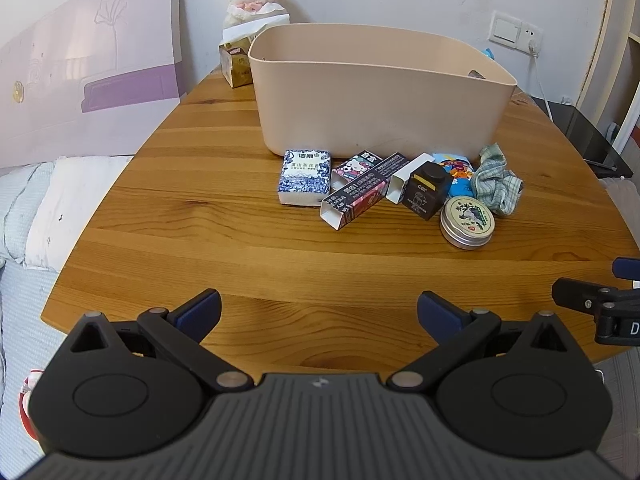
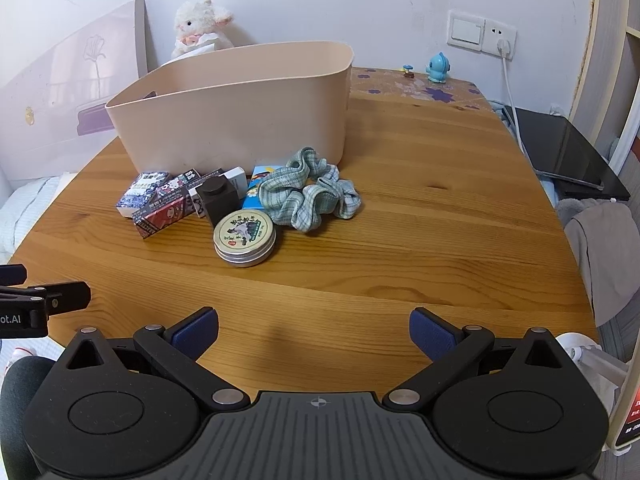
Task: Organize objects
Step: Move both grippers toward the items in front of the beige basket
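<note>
Both grippers, left (image 1: pixel 319 310) and right (image 2: pixel 314 330), hover wide and empty; pile (image 2: pixel 224 204) packed tight mid-frame, so grabbing the tin (image 2: pixel 244 237) could nudge its neighbours.

Bin (image 1: pixel 380 92) interior hidden behind near wall

Left gripper (image 2: pixel 24 300) body – "ot.AI" (cut off).

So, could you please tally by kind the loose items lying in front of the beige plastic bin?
Cardboard boxes: 4: blue-and-white patterned box, Hello Kitty box, long dark red-printed box, bright blue box
White sleeve with dark brown block: 1
Round metal tin: 1
Green checked cloth scrunchie: 1
Total: 7
</note>
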`<state>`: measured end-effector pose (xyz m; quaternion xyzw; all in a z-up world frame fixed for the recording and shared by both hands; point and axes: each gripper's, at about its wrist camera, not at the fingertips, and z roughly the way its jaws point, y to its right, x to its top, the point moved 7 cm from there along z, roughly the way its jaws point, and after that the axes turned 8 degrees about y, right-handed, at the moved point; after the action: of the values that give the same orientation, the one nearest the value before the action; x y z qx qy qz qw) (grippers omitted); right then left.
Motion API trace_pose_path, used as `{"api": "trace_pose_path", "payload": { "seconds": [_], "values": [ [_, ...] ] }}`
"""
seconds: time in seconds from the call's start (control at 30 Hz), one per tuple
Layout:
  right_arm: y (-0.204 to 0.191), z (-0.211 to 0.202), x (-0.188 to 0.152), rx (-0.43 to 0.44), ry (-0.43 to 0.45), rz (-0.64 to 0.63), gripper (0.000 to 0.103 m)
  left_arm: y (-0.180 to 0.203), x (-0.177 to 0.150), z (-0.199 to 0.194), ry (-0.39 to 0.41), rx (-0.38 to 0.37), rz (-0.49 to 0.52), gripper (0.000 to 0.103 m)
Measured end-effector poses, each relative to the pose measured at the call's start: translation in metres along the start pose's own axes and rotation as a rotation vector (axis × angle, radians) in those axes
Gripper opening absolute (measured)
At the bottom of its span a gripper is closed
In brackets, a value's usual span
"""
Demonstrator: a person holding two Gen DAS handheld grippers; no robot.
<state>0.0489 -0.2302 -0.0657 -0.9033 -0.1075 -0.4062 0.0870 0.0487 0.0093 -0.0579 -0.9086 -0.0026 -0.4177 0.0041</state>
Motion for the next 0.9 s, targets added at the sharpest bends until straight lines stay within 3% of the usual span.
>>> {"api": "trace_pose_path", "payload": {
  "seconds": [0.9],
  "values": [
    [-0.0057,0.0086,0.0026,-0.006,-0.011,-0.02,0.103,-0.005,0.0054,0.0073,0.013,0.007,-0.003,0.103]
  ]
}}
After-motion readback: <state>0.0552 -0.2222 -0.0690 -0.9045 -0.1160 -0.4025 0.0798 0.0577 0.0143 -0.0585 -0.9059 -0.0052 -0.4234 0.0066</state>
